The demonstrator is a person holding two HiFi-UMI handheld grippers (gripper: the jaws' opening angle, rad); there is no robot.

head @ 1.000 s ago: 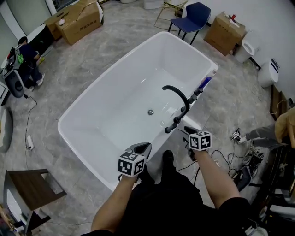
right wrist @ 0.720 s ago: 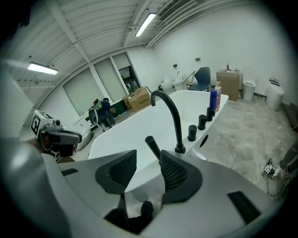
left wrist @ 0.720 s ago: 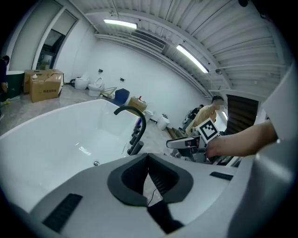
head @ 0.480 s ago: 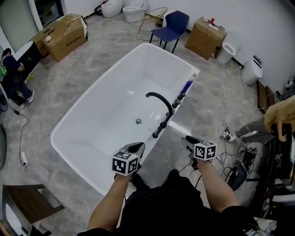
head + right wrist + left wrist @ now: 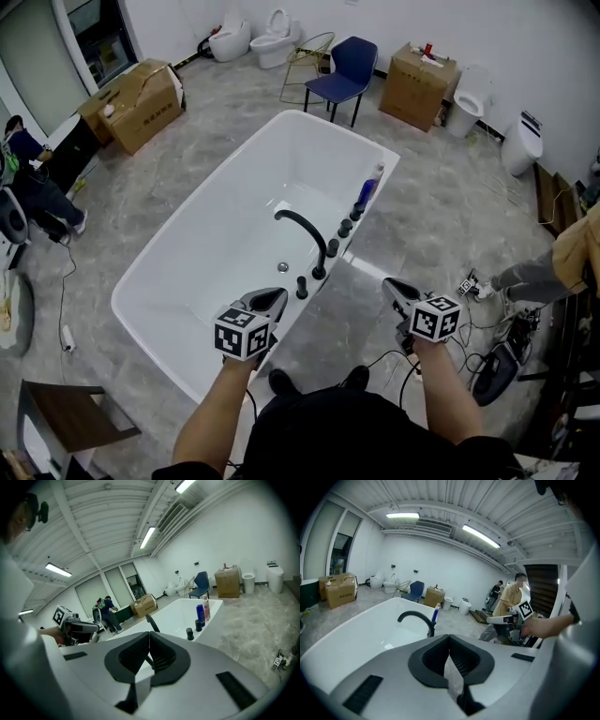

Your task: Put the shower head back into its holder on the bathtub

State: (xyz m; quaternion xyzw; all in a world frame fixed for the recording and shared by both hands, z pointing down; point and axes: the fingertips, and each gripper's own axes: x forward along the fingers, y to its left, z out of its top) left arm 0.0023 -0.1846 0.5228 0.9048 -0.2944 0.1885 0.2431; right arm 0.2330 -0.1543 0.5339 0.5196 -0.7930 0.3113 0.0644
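Note:
The white bathtub [image 5: 187, 281] lies ahead of me, with a black arched faucet [image 5: 302, 227] and a row of black fittings [image 5: 302, 287] along its near right rim. I cannot tell which fitting is the shower head. My left gripper [image 5: 275, 298] hangs over the tub's near corner, shut and empty. Over the floor right of the rim is my right gripper [image 5: 392, 285]; its jaws have just been closing, and they stand shut with nothing between them. The left gripper view shows shut jaws [image 5: 449, 637] and the faucet [image 5: 417, 618] beyond. The right gripper view [image 5: 149, 634] shows the same.
A blue bottle [image 5: 367, 192] and a pale one [image 5: 378, 173] stand on the far rim. Cardboard boxes [image 5: 141, 101], a blue chair [image 5: 342, 67] and toilets [image 5: 281, 30] line the back. Cables [image 5: 487, 328] lie at right, near a person in tan [image 5: 574, 253]. A wooden stool [image 5: 66, 422] sits at left.
Both grippers have pulled back from the tub's rim toward me. The right one has left the black fittings and now hangs over the floor; the view has shifted.

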